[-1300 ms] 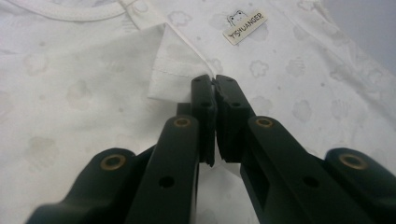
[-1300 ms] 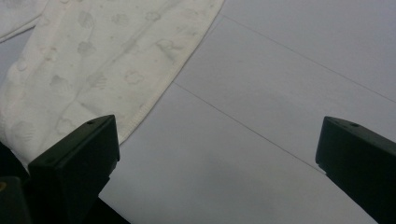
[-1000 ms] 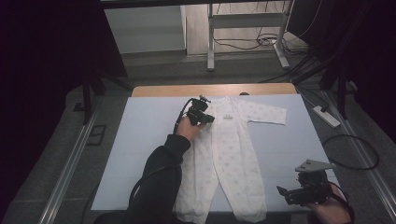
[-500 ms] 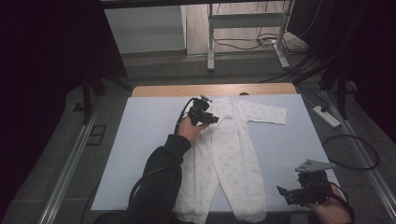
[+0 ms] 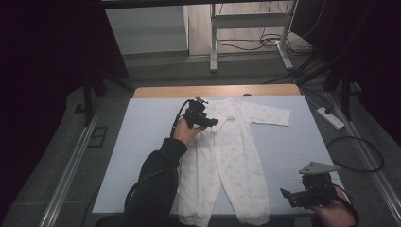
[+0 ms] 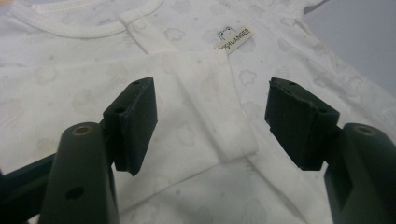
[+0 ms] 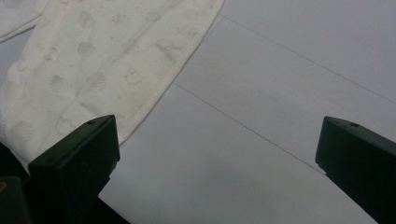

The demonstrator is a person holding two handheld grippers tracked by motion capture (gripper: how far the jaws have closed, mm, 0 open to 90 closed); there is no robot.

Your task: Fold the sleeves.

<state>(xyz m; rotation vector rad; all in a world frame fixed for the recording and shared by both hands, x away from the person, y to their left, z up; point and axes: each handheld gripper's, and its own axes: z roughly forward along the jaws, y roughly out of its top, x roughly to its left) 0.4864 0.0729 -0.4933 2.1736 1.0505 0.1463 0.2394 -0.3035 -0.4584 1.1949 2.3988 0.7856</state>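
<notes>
While the baby sleepsuit (image 5: 226,161) lies flat, front up, along the middle of the pale blue table cover (image 5: 142,156), its sleeve on the person's left (image 6: 205,107) is seen folded inward across the chest, the cuff end lying just below the small sewn label (image 6: 233,37). The opposite sleeve (image 5: 269,115) is still spread outward toward the right edge of the cover.

Left gripper (image 5: 208,124): held over the chest near the neckline. Its jaws have just been opening; in the left gripper view they stand apart on either side of the folded sleeve, and the pads are not seen pressing on the fabric. Compared with the earlier high views, the hand is found in nearly the same spot, so the change is taken to be a release, not a carry. Judgement: the sleeve has been laid down and let go, and the first sleeve fold is probably complete.

Right gripper (image 5: 289,195): held low at the near right of the table, beside the leg hem (image 7: 154,88), jaws wide apart with only bare cover between them. No change from the earlier views is noted.

Remaining work, as judged: the right sleeve is not yet folded in, and the legs are still stretched full length toward the near edge.
</notes>
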